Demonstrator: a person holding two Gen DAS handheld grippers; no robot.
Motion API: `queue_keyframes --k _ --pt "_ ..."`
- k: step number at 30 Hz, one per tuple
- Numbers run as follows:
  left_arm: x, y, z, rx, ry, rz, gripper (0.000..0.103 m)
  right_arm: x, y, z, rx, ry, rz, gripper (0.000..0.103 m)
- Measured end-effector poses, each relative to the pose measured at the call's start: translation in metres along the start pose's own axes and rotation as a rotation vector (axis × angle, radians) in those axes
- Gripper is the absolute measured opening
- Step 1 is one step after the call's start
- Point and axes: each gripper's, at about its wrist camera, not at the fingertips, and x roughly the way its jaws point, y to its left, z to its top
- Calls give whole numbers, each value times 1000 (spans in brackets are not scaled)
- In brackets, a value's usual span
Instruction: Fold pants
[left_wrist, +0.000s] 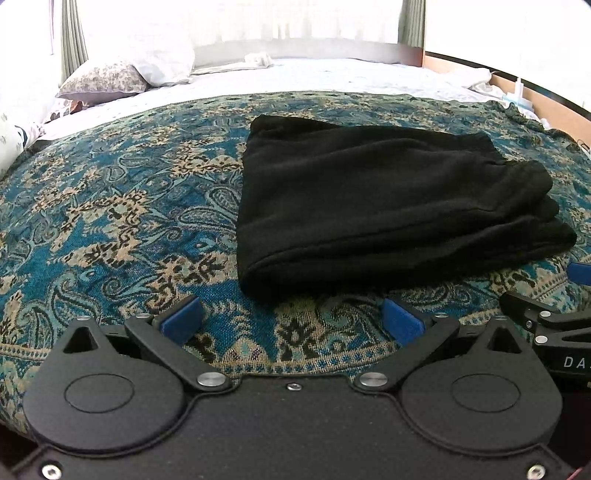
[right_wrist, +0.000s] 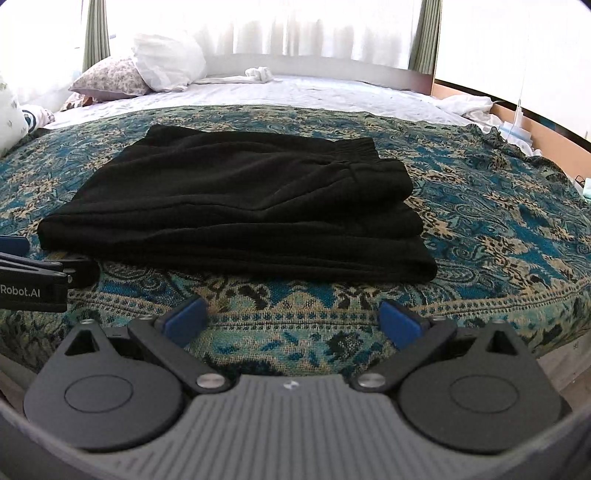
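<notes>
Black pants (left_wrist: 388, 206), folded into a compact layered stack, lie flat on a blue-and-tan patterned blanket (left_wrist: 122, 206) that covers the near part of a bed. In the right wrist view the same pants (right_wrist: 236, 206) show an elasticated waistband at the far right corner and stacked fold edges along the near side. Bare blanket (right_wrist: 498, 221) surrounds the stack on all sides, with a broad strip to its right and another between its near edge and both grippers. Beyond the blanket lies a white sheet (left_wrist: 295, 77), with a floral pillow (left_wrist: 103, 79) and a white pillow (left_wrist: 166, 59) at the far left, and a wooden bed frame (left_wrist: 554, 107) along the right edge.

The left gripper (left_wrist: 291, 321) hovers just short of the stack's near left corner, its blue pads spread wide, grasping nothing. The right gripper (right_wrist: 291, 321) sits near the stack's near edge, its jaws likewise spread and empty. Each gripper intrudes at the margin of the other's view; the two are close together, side by side.
</notes>
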Motion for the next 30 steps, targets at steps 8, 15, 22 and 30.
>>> queue_keyframes --k 8,15,22,30 --pt "1 2 1 -9 8 -8 103 0 0 0 -1 -2 -1 103" --pt "2 3 1 -10 11 -9 103 0 0 0 0 -2 -1 103" --pt "2 3 1 -10 12 -11 103 0 0 -1 -1 -2 -1 103" --pt "2 3 1 -10 14 -12 103 0 0 -1 -1 -2 -1 103"
